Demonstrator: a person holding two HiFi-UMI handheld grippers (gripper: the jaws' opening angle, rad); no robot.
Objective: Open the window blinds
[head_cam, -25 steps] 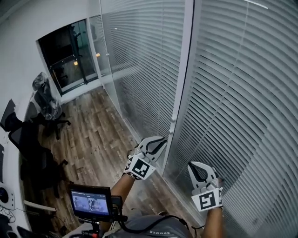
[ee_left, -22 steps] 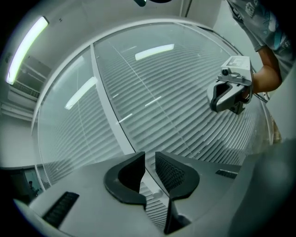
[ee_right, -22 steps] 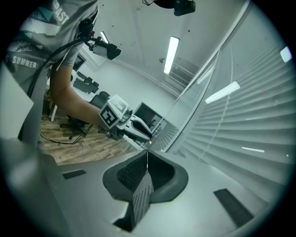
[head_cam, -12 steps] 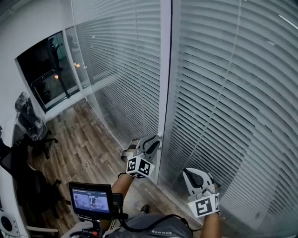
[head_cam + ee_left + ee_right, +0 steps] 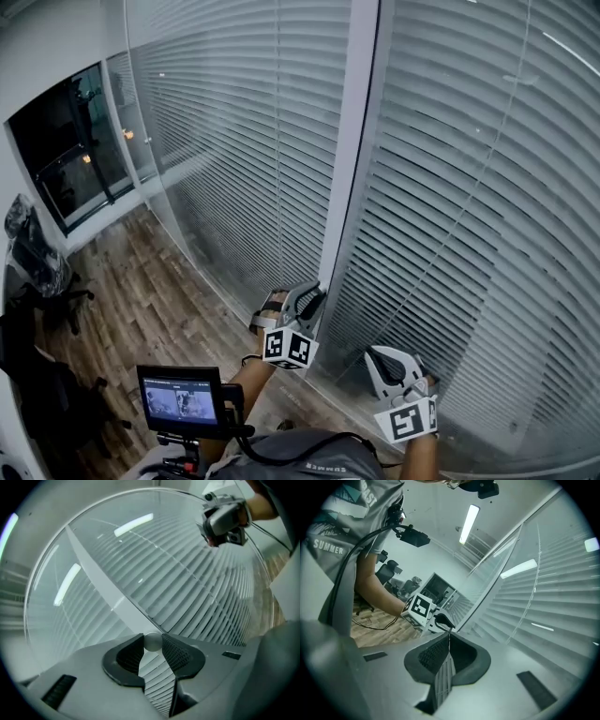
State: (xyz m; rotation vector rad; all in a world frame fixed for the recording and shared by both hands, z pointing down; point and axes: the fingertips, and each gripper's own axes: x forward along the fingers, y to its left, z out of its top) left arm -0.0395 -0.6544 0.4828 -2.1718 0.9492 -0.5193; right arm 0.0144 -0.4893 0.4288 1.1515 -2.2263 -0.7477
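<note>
left tongs (image 5: 306, 298) clamped on small pale ball (image 5: 152, 642), right tongs (image 5: 382, 360) pinched together on thin cord (image 5: 449, 642), closed blinds (image 5: 450, 187) just ahead of both

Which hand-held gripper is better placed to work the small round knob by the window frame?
Left. The left hand-held gripper has its jaws on the round knob at the frame; the right hand-held gripper is off to the side, shut on a thin cord.

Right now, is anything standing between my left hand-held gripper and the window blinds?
Yes, apparently a glass pane: ceiling-light reflections lie across the white slatted window blinds. The left hand-held gripper touches no slats; a small white round knob sits between its jaws, beside the white frame post.
</note>
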